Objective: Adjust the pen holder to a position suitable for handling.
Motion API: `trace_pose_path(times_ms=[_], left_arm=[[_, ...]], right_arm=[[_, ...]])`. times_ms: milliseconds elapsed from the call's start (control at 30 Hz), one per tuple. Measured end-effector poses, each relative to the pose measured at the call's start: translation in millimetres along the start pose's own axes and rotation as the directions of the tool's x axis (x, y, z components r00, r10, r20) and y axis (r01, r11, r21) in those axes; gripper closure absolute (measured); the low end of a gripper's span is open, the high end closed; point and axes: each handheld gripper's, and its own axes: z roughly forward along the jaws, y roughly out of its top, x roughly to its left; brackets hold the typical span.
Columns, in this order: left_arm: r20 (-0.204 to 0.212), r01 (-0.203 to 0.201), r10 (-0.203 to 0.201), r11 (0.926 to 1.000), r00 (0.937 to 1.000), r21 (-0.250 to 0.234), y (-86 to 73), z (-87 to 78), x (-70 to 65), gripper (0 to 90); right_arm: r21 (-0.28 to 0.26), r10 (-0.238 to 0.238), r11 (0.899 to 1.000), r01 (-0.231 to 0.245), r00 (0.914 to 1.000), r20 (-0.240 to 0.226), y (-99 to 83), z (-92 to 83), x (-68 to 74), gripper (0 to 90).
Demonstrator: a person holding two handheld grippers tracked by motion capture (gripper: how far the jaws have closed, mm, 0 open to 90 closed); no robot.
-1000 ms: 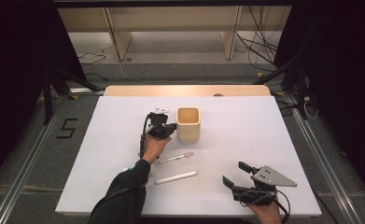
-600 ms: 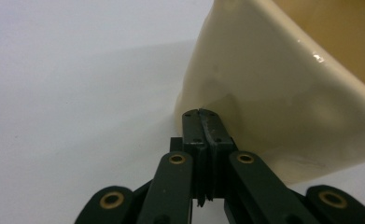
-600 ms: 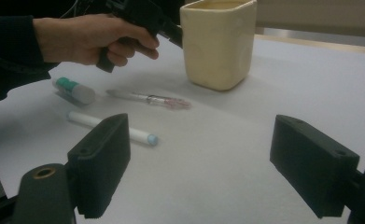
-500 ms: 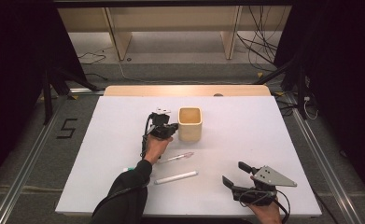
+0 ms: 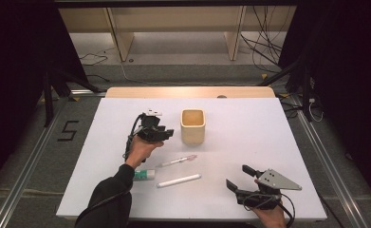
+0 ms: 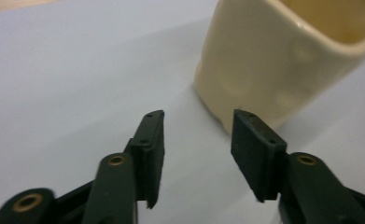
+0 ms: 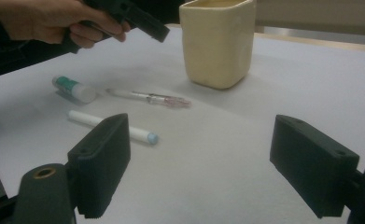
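Observation:
A cream square cup (image 5: 193,126) stands upright near the middle of the white table. My left gripper (image 5: 166,133) hovers just left of it, held in a hand. In the left gripper view its jaws (image 6: 198,116) have just been opening and stand apart with nothing between them; the cup (image 6: 283,56) is close ahead at the right. In front of the cup lie a thin pink-tipped pen (image 5: 176,161), a white marker (image 5: 178,180) and a small white-and-green tube (image 5: 145,175). My right gripper (image 5: 237,175) rests open and empty at the front right (image 7: 201,126).
The right gripper view shows the cup (image 7: 220,42), the pen (image 7: 147,99), the marker (image 7: 112,127) and the tube (image 7: 75,89) ahead, with the other hand's gripper (image 7: 138,21) at the upper left. A wooden strip (image 5: 190,92) borders the table's far edge.
My left gripper has drawn back a little to the left of the cup and risen slightly. The right gripper and the things on the table have kept still.

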Motion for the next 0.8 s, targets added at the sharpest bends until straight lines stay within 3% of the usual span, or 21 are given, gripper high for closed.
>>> trace_pose_path(times_ms=[33, 167, 433, 633, 700, 800], left_arm=[[-0.004, -0.040, 0.040, 0.9988, 0.9992, 0.026, -2.6, -9.0, 2.4, 50.0], [0.016, -0.066, 0.065, 0.9971, 0.9978, 0.038, -7.1, -27.6, 6.9, 42.1], [0.046, -0.079, 0.078, 0.9968, 0.9959, 0.015, -22.1, -62.9, 15.2, 33.2], [0.079, -0.116, 0.113, 0.9927, 0.9904, 0.032, -38.2, -72.9, 18.9, 31.2], [0.088, -0.147, 0.141, 0.9865, 0.9861, 0.071, -43.3, -75.4, 21.9, 30.1], [0.099, -0.148, 0.139, 0.9856, 0.9853, 0.083, -45.1, -77.2, 22.4, 29.3]], right_arm=[[-0.001, -0.001, 1.000, 0.001, 1.0000, -0.002, 0.0, 0.3, 0.3, 20.9], [0.003, -0.005, 1.000, 0.005, 1.0000, -0.002, 0.1, 0.4, 1.3, 20.9], [0.002, -0.007, 1.000, 0.007, 1.0000, -0.005, 0.1, 0.8, 2.1, 20.9], [0.002, -0.011, 1.000, 0.011, 0.9999, -0.012, 0.2, 1.4, 2.3, 20.9], [0.004, -0.009, 1.000, 0.009, 0.9998, -0.016, 0.2, 1.8, 2.3, 20.9], [0.006, -0.010, 1.000, 0.011, 0.9998, -0.018, 0.3, 2.0, 2.8, 20.9]])
